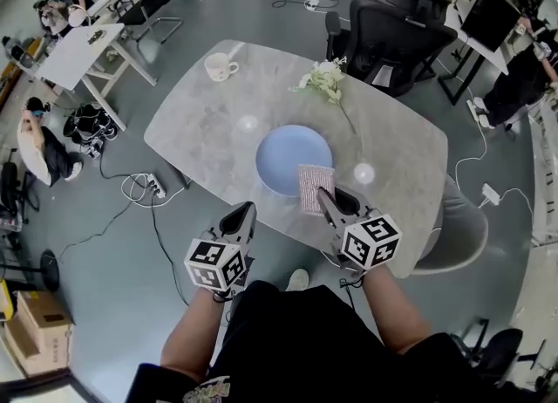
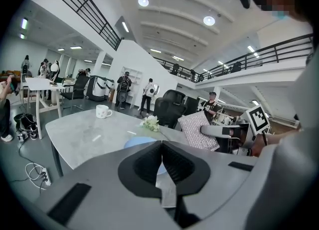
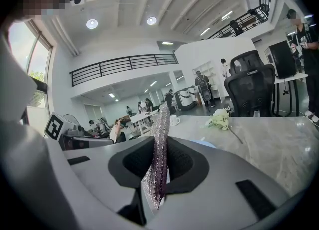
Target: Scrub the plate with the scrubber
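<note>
A round light-blue plate (image 1: pixel 288 157) lies on the grey marble table (image 1: pixel 200 131) near its front edge. The sparkly pink-silver scrubber (image 1: pixel 315 187) hangs upright over the plate's near right rim, with my right gripper (image 1: pixel 326 195) shut on it. In the right gripper view the scrubber (image 3: pixel 160 139) stands edge-on between the pressed pads. My left gripper (image 1: pixel 243 214) hovers at the table's front edge, left of the plate, its jaws shut on nothing. From the left gripper view the plate (image 2: pixel 135 142) shows just beyond the jaws and the scrubber (image 2: pixel 196 130) to the right.
A white mug (image 1: pixel 219 66) stands at the table's far left. A white flower sprig (image 1: pixel 328 82) lies beyond the plate. Black office chairs (image 1: pixel 392 39) crowd the far side. Cables and a power strip (image 1: pixel 155 186) lie on the floor to the left.
</note>
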A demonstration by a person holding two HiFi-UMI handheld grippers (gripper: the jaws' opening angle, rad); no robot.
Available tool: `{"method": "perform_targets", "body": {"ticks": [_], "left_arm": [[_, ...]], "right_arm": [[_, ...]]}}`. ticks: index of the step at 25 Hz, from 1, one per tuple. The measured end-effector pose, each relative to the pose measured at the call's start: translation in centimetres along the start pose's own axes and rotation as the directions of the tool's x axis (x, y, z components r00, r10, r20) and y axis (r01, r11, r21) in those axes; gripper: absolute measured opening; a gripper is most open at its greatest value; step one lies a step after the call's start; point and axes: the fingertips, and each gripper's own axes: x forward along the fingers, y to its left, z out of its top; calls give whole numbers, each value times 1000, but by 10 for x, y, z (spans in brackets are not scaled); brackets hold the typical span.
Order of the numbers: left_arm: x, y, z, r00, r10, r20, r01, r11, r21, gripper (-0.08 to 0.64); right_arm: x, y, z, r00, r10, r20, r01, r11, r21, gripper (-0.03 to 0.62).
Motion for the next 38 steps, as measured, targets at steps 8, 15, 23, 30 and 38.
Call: {"method": "perform_targets", "body": {"ticks": [8,15,23,30,38], "left_arm": [[26,28,4,999,7,-40,-6,1000,24,18],[80,68,1,990,-53,-129,59,997,42,18],[144,115,-5,961,-119,-249,138,989,60,22],[181,143,-25,923,-168,-345,198,979,52,103],[230,164,-44,871,-196,-451,251,966,66,164]], "right_arm": [[30,-18,1,1000,-21,-4,21,999,39,75],[73,-46,3,995,-102,-15,103,992,68,75],[130,-81,-10,977,-189,-95,198,974,107,75],[177,-92,-30,964,-209,-167,231,965,127,75],[224,-106,-48,948,-182,-261,211,974,87,75]]}}
